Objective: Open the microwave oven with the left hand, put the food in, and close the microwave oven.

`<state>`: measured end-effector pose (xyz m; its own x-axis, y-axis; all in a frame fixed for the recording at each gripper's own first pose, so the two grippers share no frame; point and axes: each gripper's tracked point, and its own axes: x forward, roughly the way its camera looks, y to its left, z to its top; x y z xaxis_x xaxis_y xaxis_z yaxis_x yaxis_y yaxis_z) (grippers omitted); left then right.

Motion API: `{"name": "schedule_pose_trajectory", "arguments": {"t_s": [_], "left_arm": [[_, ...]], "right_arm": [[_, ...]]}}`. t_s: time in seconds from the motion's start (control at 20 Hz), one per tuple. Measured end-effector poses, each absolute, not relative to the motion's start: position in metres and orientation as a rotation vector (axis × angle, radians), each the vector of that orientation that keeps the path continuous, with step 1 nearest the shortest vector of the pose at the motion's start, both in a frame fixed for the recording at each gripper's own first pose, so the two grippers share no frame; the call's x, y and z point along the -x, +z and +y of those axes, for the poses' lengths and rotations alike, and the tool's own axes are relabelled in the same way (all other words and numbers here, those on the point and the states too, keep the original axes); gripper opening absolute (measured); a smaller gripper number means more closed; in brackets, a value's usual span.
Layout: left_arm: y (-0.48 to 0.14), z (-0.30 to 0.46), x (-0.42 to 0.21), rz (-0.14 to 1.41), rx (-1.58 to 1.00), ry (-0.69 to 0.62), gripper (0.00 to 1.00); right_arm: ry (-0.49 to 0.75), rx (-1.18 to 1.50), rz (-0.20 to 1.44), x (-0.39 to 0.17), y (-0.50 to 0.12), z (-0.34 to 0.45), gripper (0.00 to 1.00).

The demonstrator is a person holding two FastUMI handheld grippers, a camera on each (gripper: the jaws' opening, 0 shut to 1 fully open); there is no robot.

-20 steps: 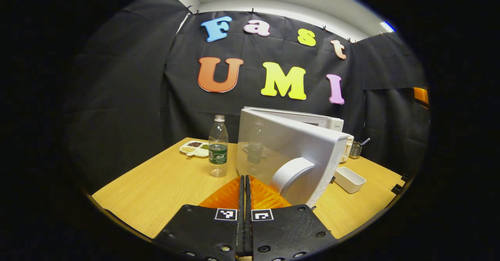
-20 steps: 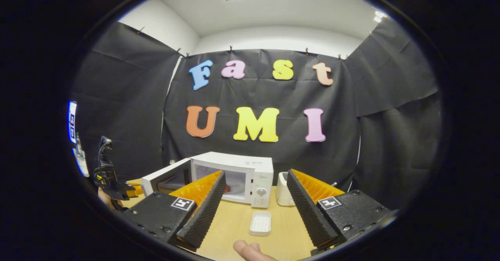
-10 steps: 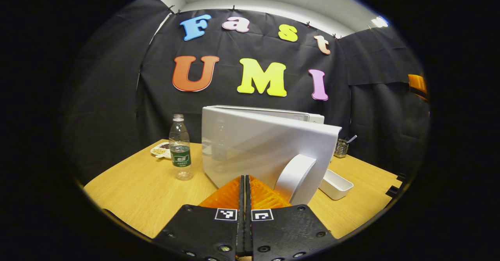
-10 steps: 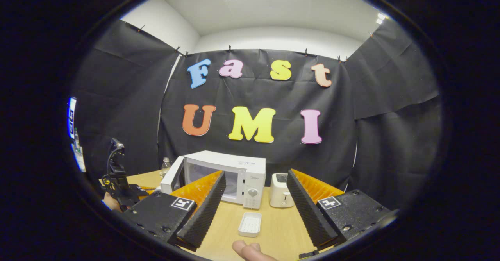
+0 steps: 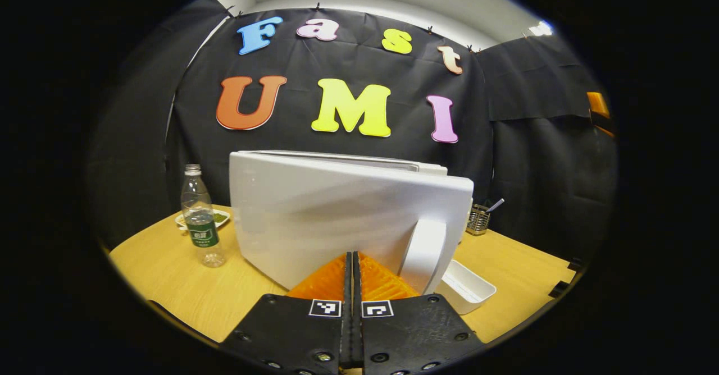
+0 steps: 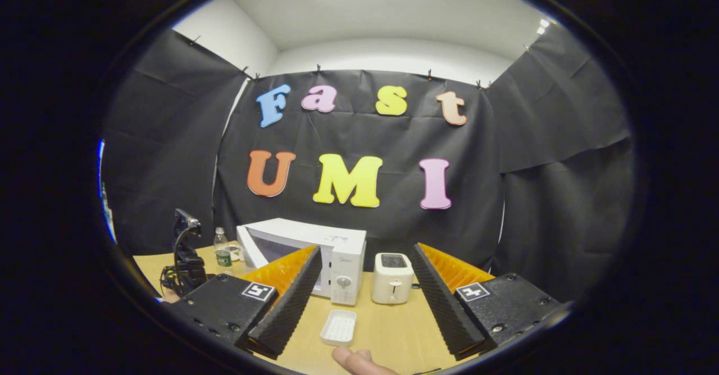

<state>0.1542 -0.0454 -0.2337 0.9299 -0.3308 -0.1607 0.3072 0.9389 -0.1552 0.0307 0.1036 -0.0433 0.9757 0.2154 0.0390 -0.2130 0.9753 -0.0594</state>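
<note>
Left gripper view, from left to right: a water bottle (image 5: 200, 226) stands on the table (image 5: 168, 274) well to the left of the jaws. Directly ahead of the left gripper (image 5: 352, 277), whose jaws are pressed together with nothing between them, stands the microwave door (image 5: 337, 212). The door's long axis runs across the view. Its outer face meets the jaw tips; contact cannot be confirmed. The door handle (image 5: 422, 247) stands upright just right of the jaws. A white tray (image 5: 465, 287) lies beyond, lower right.

Right gripper view: the microwave oven (image 6: 314, 251) sits ahead and left of the right gripper (image 6: 364, 291), whose jaws stand wide apart and empty. The door appears nearly closed.

Assessment: the left gripper is the nearer. The remaining move is judged a forward push along the jaw axis. The food is not visible, presumably inside.
</note>
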Motion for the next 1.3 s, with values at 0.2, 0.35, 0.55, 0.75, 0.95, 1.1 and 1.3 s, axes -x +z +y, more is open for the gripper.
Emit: {"name": "schedule_pose_trajectory", "arguments": {"t_s": [0.2, 0.35, 0.55, 0.75, 0.95, 1.1, 1.3], "left_arm": [[-0.234, -0.072, -0.18, 0.182, 0.13, -0.341, 0.0], [-0.243, -0.095, -0.202, 0.197, 0.132, -0.35, 0.0], [-0.246, -0.111, -0.234, 0.203, 0.12, -0.322, 0.0], [-0.247, -0.12, -0.264, 0.214, 0.149, -0.302, 0.0], [-0.257, -0.125, -0.291, 0.237, 0.173, -0.275, 0.0], [-0.253, -0.132, -0.3, 0.207, 0.174, -0.265, 0.11], [-0.255, -0.131, -0.302, 0.178, 0.114, -0.268, 0.0]], "right_arm": [[0.199, 0.029, -0.008, -0.06, -0.054, 0.084, 1.0], [0.184, 0.023, -0.004, -0.082, -0.059, 0.07, 1.0], [0.188, 0.003, 0.017, -0.107, -0.07, 0.063, 1.0], [0.2, -0.023, 0.033, -0.129, -0.079, 0.057, 1.0], [0.202, -0.02, 0.034, -0.146, -0.084, 0.051, 0.95], [0.203, -0.029, 0.039, -0.153, -0.087, 0.051, 0.95], [0.202, -0.05, 0.071, -0.158, -0.096, 0.048, 1.0]]}}
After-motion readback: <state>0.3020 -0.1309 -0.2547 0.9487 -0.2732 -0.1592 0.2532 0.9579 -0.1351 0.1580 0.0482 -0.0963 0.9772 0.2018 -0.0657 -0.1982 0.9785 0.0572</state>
